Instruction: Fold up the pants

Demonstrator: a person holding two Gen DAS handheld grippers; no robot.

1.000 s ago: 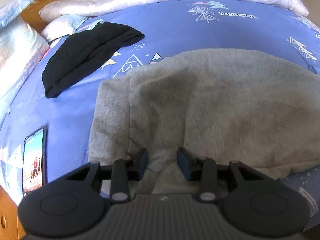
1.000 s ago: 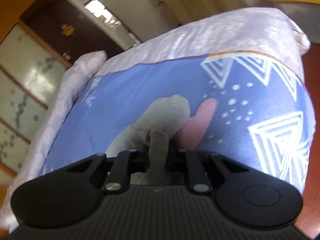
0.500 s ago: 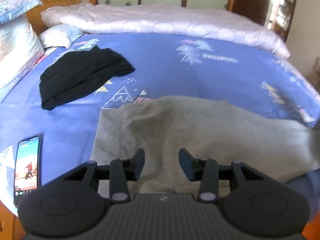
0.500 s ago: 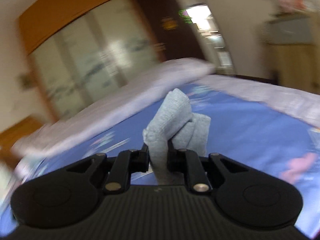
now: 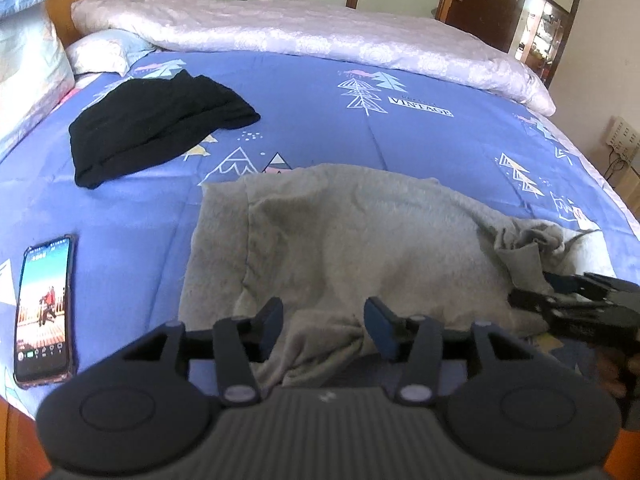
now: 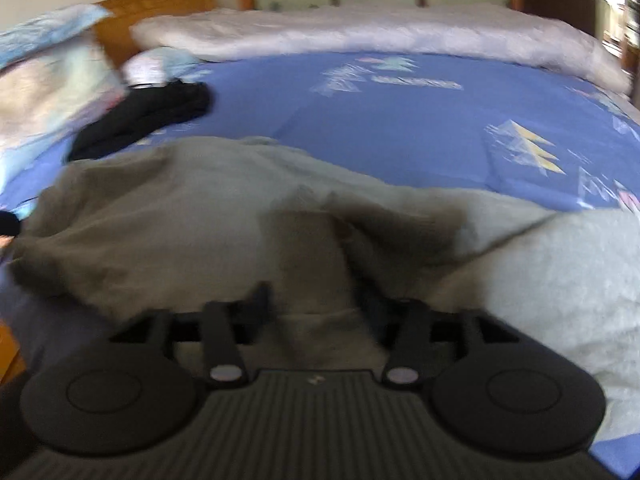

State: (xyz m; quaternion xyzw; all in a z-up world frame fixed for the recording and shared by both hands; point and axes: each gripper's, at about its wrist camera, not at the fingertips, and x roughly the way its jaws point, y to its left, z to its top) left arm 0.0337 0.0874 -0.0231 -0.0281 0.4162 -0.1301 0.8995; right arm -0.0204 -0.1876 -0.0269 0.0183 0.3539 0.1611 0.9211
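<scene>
Grey pants [image 5: 360, 240] lie doubled over on the blue bed sheet [image 5: 320, 120]. My left gripper [image 5: 322, 322] is open, its fingers either side of a bunched fold at the pants' near edge. My right gripper [image 6: 314, 306] is open, with grey pants [image 6: 200, 220] cloth lying between and under its fingers; the view is blurred. In the left wrist view the right gripper [image 5: 560, 292] sits at the pants' right end, next to a folded strip of cloth.
A folded black garment [image 5: 156, 124] lies at the back left of the bed. A phone [image 5: 44, 304] with a lit screen lies at the near left edge. A rolled white quilt [image 5: 320, 36] runs along the far side. Pillows [image 5: 32, 64] are at the left.
My right gripper carried the pant leg end over onto the rest of the pants and opened. My left gripper drew back a little and stayed open.
</scene>
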